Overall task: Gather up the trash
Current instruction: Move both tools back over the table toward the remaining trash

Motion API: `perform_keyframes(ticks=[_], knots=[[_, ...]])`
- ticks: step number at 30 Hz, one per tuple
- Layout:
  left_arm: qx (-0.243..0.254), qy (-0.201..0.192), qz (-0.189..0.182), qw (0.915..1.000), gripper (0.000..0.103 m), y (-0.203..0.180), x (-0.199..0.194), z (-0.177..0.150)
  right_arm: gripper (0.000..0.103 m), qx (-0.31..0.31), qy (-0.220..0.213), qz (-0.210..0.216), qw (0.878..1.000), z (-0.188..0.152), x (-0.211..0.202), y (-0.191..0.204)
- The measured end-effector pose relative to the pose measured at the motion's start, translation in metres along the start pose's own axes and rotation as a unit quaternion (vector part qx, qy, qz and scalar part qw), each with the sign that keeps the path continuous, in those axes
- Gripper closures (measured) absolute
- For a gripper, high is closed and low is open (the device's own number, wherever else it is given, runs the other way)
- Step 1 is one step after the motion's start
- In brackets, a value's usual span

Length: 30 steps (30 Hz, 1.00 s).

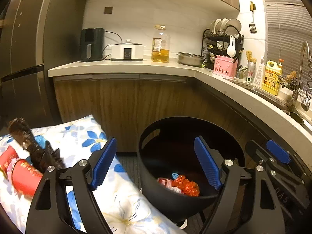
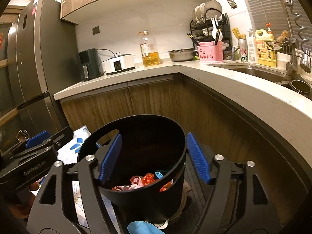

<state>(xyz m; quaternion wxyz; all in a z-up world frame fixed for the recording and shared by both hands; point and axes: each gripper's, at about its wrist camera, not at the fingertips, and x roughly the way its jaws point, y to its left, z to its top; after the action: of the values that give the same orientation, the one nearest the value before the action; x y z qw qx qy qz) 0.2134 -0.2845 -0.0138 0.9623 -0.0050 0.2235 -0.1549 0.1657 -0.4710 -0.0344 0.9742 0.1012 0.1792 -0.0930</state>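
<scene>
Left of the black bin (image 1: 156, 193), red cups (image 1: 23, 177) lie on the floral cloth (image 1: 120, 198). The left hand-held gripper (image 1: 156, 162) and right hand-held gripper (image 2: 154, 156) stand wide open, holding nothing. Red wrappers (image 2: 144, 181) lie inside the bin.

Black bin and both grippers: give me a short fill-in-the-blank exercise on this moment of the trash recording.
1. The crumpled wrappers lie inside the ____ bin.
2. Both the left gripper and the right gripper stand ____, holding nothing.
3. The red cups rest on a cloth printed with blue ____.
4. On the counter, the oil bottle stands between the white cooker and a steel ____.

Missing words: black; open; flowers; bowl
</scene>
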Motion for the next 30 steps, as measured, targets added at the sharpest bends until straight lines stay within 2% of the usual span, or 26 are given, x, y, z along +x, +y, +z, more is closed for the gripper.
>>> perform_keyframes(ticks=[5,9,11,20,30], knots=[[-0.008,-0.005,0.013,0.9999,0.016,0.012,-0.016,-0.007,0.019,0.01,0.003,-0.003,1.0,-0.003,-0.009,0.001],[-0.008,-0.01,0.032,0.9994,0.013,0.019,-0.029,-0.014,0.017,0.012,0.001,-0.004,1.0,-0.007,-0.019,0.005],[-0.012,-0.011,0.037,0.9992,0.006,0.024,-0.035,-0.018,0.016,0.01,-0.001,-0.003,1.0,-0.009,-0.024,0.009],[-0.026,-0.016,0.071,0.997,0.006,0.051,-0.062,-0.035,0.016,0.004,-0.011,0.001,1.0,-0.016,-0.044,0.03],[-0.056,-0.028,0.136,0.9887,0.006,0.103,-0.102,-0.055,0.016,-0.007,0.001,0.034,0.999,-0.033,-0.055,0.073]])
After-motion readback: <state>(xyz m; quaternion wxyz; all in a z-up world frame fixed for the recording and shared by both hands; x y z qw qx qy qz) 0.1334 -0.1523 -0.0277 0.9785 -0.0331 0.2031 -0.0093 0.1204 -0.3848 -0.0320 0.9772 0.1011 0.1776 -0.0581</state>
